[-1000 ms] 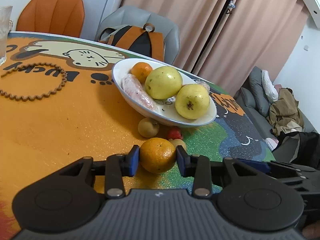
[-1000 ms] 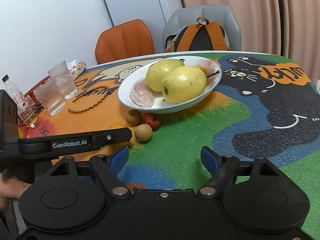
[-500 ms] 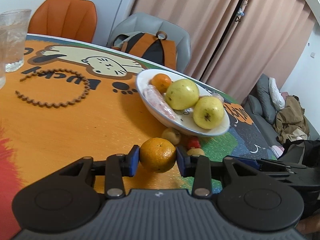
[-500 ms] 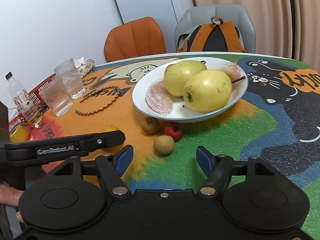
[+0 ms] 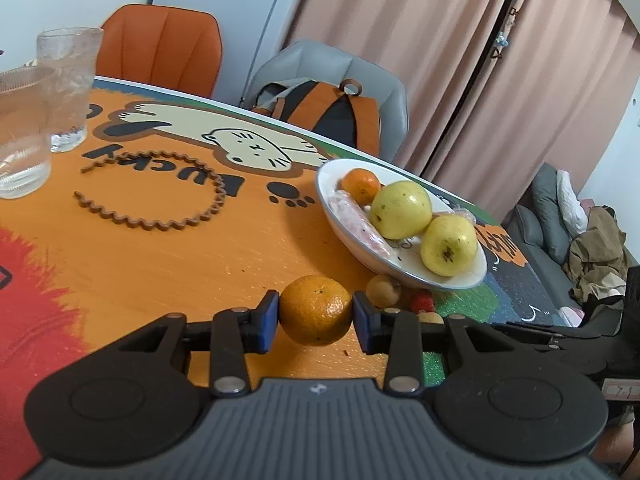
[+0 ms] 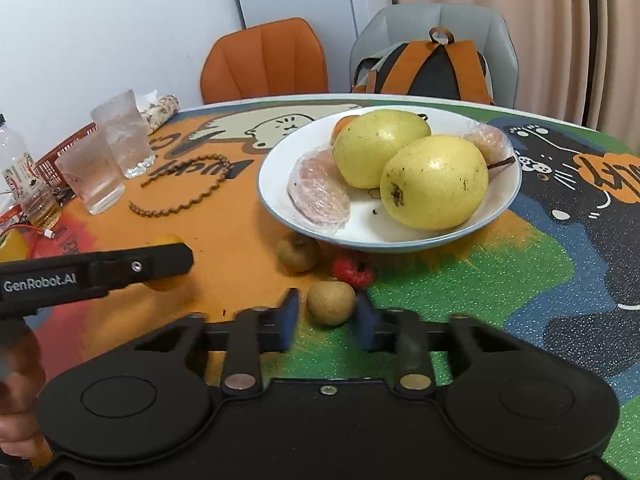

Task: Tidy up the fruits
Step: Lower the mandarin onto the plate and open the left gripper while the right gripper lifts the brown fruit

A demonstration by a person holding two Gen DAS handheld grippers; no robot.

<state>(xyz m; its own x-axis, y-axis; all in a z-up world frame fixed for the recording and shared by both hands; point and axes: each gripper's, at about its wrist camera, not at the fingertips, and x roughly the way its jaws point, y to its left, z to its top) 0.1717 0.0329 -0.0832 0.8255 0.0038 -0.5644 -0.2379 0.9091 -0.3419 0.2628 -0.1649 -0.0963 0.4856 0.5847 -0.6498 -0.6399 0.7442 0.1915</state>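
A round table under a bright cartoon-cat cover fills both views, with an orange chair and a grey chair behind it; an orange-and-black backpack sits on the grey one. Pink curtains hang beyond.

On the table stands a white plate holding two yellow-green pears side by side, a film-wrapped peeled fruit against the near rim, another wrapped piece behind the pears, and a small tangerine at the back.

To the left stand two ribbed glasses, and between them and the plate lies a loop of brown wavy chain. A plastic bottle and a red basket sit at the far left edge.

The left gripper holds an orange between its blue pads — pressed on both sides, raised a little off the orange part of the cover.

The right gripper is closing its blurred jaws around a small brown fruit lying on the cover just in front of the plate; the pads stand close on either side, and whether they touch it I cannot tell. Just beyond it lie a small red fruit and a second brown fruit — both near the plate's rim.
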